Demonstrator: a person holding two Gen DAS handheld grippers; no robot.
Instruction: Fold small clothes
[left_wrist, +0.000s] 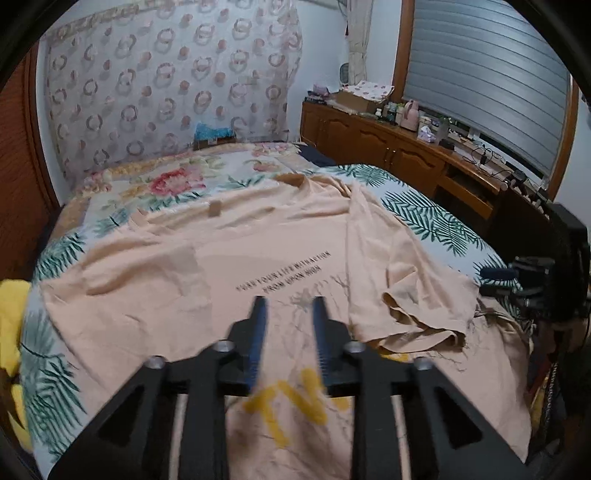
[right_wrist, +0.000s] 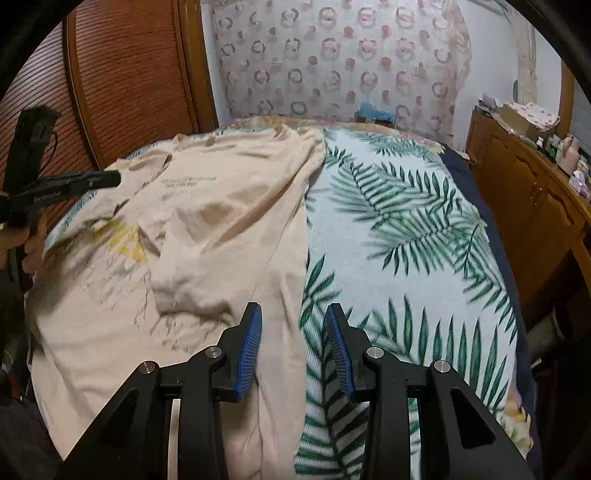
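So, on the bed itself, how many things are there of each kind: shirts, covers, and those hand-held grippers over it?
Peach T-shirts: 1, the peach T-shirt, partly folded
Leaf-print covers: 1, the leaf-print cover
Floral covers: 1, the floral cover
Hand-held grippers: 2, the left hand-held gripper and the right hand-held gripper, both open
Total: 5

A bed (left_wrist: 436, 221) under a palm-leaf cover fills the room, backed by a ring-patterned curtain (left_wrist: 166, 85); a cluttered wooden sideboard (left_wrist: 388, 147) stands beneath a shuttered window (left_wrist: 487, 77).
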